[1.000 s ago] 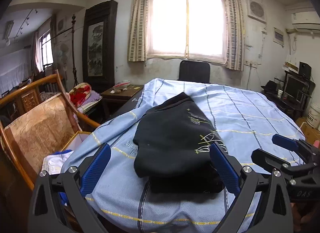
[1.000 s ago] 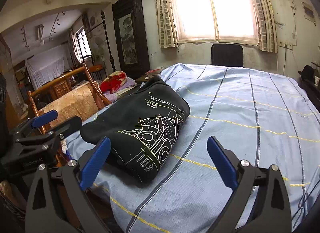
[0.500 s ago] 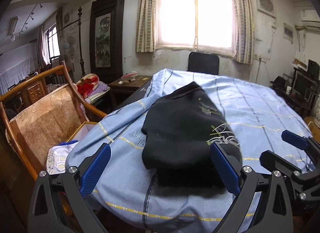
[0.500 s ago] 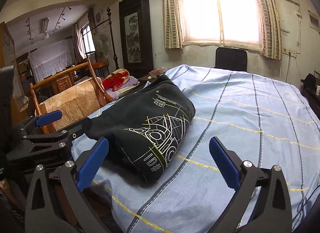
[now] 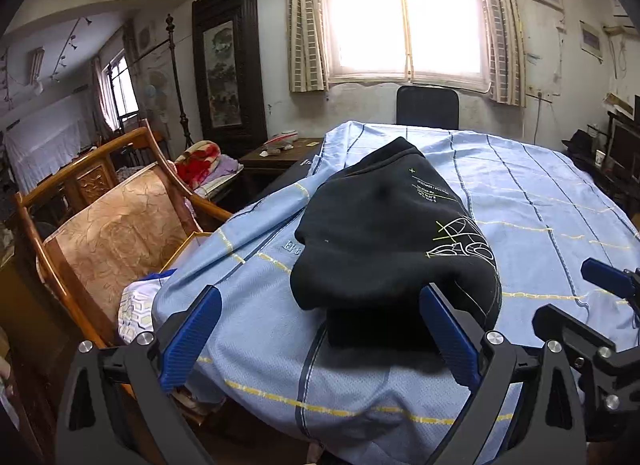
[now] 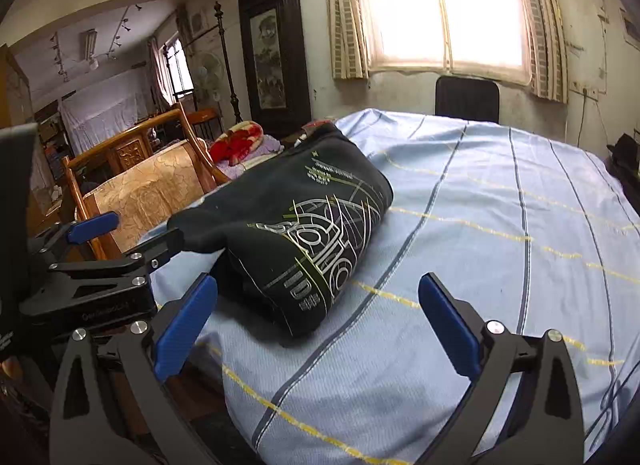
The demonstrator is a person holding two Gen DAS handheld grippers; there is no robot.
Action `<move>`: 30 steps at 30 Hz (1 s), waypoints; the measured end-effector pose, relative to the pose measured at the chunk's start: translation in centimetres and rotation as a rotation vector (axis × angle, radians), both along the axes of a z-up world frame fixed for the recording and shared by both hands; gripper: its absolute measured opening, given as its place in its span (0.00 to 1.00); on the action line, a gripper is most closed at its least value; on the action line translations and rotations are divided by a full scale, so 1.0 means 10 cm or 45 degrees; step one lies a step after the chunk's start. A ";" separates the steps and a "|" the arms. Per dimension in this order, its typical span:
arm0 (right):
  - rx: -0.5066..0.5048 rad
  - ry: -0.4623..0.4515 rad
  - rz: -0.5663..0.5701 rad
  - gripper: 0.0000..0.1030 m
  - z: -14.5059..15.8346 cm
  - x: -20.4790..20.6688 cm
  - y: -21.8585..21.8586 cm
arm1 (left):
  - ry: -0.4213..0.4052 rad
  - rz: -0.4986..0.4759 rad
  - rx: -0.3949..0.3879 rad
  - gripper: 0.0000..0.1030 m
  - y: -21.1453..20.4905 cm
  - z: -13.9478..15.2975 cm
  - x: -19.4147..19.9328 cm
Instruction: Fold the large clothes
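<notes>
A folded black sweatshirt (image 5: 384,241) with a pale line graphic lies near the left front edge of a blue striped sheet (image 5: 540,201). My left gripper (image 5: 320,339) is open at its near end; its right finger stands against the fold's front edge, its left finger over bare sheet. In the right wrist view the sweatshirt (image 6: 304,225) lies ahead and left, the sheet (image 6: 500,225) spreads right. My right gripper (image 6: 316,329) is open over the sheet just short of the garment, holding nothing. The left gripper (image 6: 132,231) shows there, one fingertip at the garment's edge; contact is unclear.
A wooden chair (image 5: 116,233) with a tan cushion stands close against the sheet's left edge. A red blanket (image 5: 196,161) and a dark side table (image 5: 280,153) lie behind it. A black chair back (image 5: 427,107) stands at the far end under the window.
Both grippers have moved forward toward the sweatshirt, which now looks larger and nearer. The left gripper's right finger has come up to its front edge. Both stay open.
</notes>
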State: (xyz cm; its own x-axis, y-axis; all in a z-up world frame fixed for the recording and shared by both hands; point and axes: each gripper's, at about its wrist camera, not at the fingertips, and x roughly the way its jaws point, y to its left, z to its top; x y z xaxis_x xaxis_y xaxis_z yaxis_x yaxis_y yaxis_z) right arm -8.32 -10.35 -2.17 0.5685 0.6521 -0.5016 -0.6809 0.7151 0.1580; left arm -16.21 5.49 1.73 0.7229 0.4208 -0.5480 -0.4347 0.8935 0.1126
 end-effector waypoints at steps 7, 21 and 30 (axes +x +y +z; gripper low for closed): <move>-0.022 -0.001 -0.057 0.95 -0.04 -0.02 0.00 | -0.013 -0.006 -0.054 0.96 -0.06 0.00 -0.08; -0.061 -0.113 -0.028 0.95 -0.01 -0.20 0.04 | -0.015 0.030 -0.005 0.96 -0.15 -0.04 -0.18; -0.064 -0.030 0.019 0.95 0.00 -0.15 0.05 | 0.014 0.025 -0.022 0.96 -0.13 -0.03 -0.11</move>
